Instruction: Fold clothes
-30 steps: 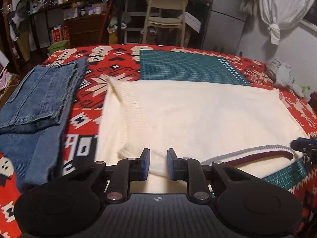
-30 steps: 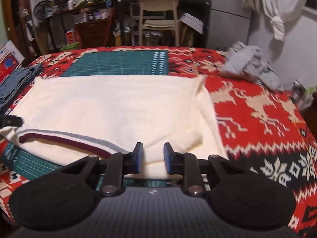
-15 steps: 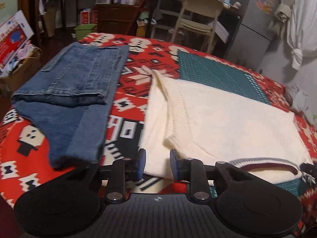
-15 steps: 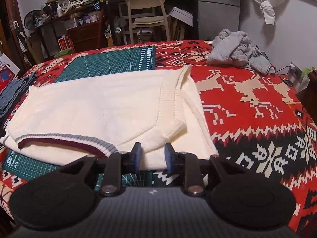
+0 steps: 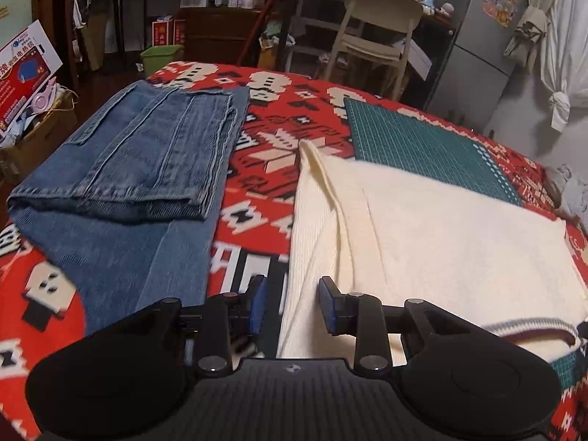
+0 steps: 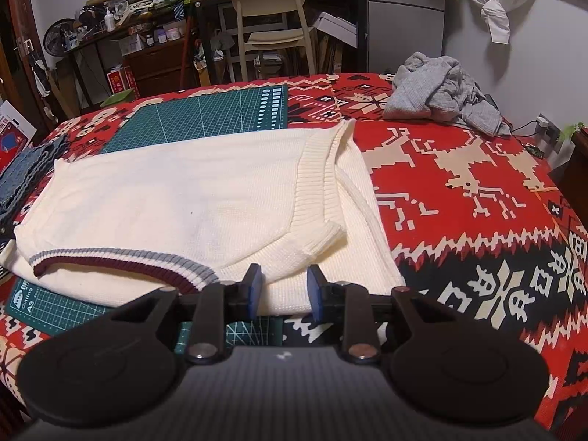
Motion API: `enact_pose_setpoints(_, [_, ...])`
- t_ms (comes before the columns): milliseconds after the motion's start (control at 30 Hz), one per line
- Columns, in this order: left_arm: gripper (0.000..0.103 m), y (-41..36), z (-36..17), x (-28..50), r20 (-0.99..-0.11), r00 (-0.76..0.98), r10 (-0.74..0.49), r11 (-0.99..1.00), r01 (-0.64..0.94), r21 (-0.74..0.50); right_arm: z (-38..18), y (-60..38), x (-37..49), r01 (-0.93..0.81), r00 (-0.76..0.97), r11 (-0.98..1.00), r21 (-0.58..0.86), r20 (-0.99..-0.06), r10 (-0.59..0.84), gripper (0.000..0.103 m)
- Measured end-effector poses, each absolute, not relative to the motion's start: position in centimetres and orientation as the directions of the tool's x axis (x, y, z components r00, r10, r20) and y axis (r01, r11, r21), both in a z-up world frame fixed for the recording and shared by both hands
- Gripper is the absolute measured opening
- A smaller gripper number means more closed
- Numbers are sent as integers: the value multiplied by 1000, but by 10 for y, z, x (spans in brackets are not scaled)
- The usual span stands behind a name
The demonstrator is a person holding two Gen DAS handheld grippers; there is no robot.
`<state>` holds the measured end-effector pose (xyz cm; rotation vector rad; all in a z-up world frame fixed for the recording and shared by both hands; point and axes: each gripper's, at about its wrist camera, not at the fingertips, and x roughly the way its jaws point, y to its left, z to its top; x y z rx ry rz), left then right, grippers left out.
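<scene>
Both of my grippers hang with jaws spread wide, holding nothing. From my left gripper (image 5: 288, 303) the cream sweater (image 5: 441, 228) begins right at the fingertips and spreads toward 1 o'clock; its left edge runs up between my fingers. From my right gripper (image 6: 283, 290) the same sweater (image 6: 176, 198) lies from 12 round to 10 o'clock, its near hem just beyond my fingertips, a folded-in sleeve with a ribbed cuff straight ahead at 12. The maroon-and-grey striped collar (image 6: 121, 261) sits at 10 o'clock. I count one sweater, one pair of folded jeans (image 5: 125, 169) at 11 o'clock of my left gripper, and one crumpled grey garment (image 6: 441, 92) at 1 o'clock of my right. One green cutting mat (image 6: 205, 114) lies under the sweater on the red patterned cover (image 6: 477, 191) over the desk.
</scene>
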<state>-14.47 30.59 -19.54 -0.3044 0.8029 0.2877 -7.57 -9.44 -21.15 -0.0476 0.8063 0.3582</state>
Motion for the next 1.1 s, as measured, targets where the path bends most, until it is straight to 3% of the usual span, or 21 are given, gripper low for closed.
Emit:
enact_pose_setpoints(167, [25, 302, -197, -134, -727, 672, 141, 936, -330, -124, -211, -93, -76, -330, 637, 940, 85, -715, 288, 34])
enact_pose_setpoints(267, [12, 302, -198, -131, -725, 679, 120, 940, -312, -137, -211, -92, -76, -331, 638, 940, 79, -716, 284, 34])
enact_pose_setpoints(467, [8, 294, -193, -131, -715, 681, 155, 944, -316, -97, -211, -91, -77, -329, 639, 941, 74, -716, 280, 35])
enact_pose_setpoints(667, [7, 263, -161, -137, -639, 741, 206, 963, -271, -3, -210, -92, -77, -325, 640, 943, 77, -716, 279, 36])
enact_pose_setpoints(900, [7, 221, -126, -131, -567, 816, 110, 989, -145, -16, -208, -94, -78, -319, 642, 943, 95, -711, 289, 38])
enact_pose_setpoints(1100, [7, 176, -127, -112, -561, 828, 0, 999, -26, -38, -203, -100, -80, -304, 650, 945, 121, -698, 299, 38])
